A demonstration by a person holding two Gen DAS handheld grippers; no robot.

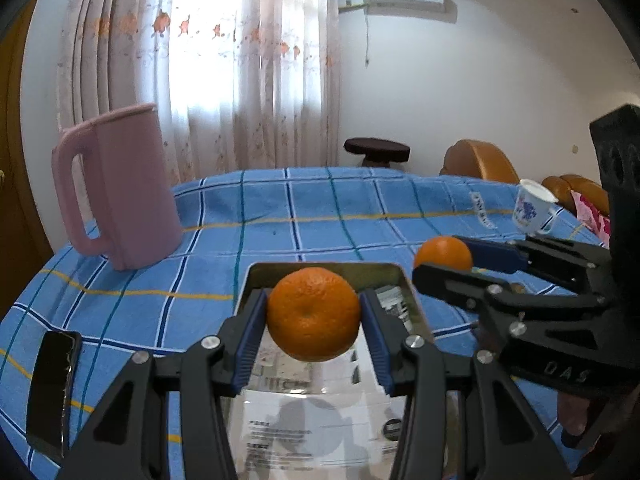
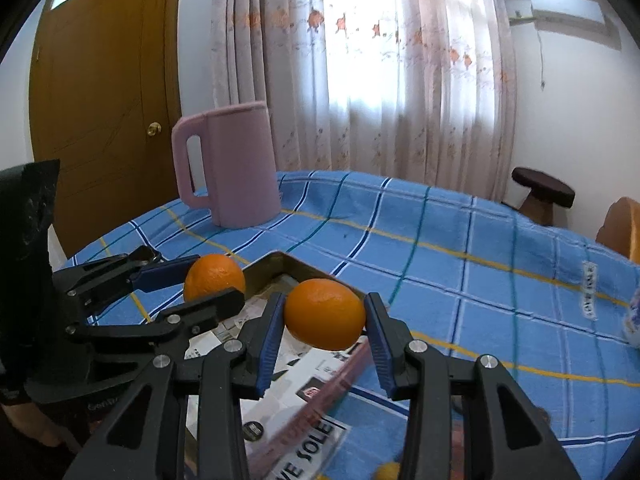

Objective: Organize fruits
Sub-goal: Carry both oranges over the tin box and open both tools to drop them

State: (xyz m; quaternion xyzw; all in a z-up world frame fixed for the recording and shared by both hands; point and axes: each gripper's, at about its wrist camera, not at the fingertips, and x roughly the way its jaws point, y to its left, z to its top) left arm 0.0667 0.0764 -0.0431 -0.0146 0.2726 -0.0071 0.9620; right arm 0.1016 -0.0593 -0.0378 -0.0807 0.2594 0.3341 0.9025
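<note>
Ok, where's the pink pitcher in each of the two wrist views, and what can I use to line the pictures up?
Left wrist view: the pink pitcher stands at the left, on the blue checked tablecloth, handle toward the left edge.
Right wrist view: the pink pitcher stands left of centre, near the far edge of the table, in front of the curtain.
Shared landmark: the metal tray below the held oranges.

Two oranges are up in the air, none on the cloth. The first orange [image 1: 314, 314] is round and bright with dimpled skin, its navel facing the left wrist camera, hanging over the shiny metal tray [image 1: 256, 276]. The second orange [image 2: 325, 314] is smoother and slightly oval, poised above the tray's right edge, just beside the first.
</note>
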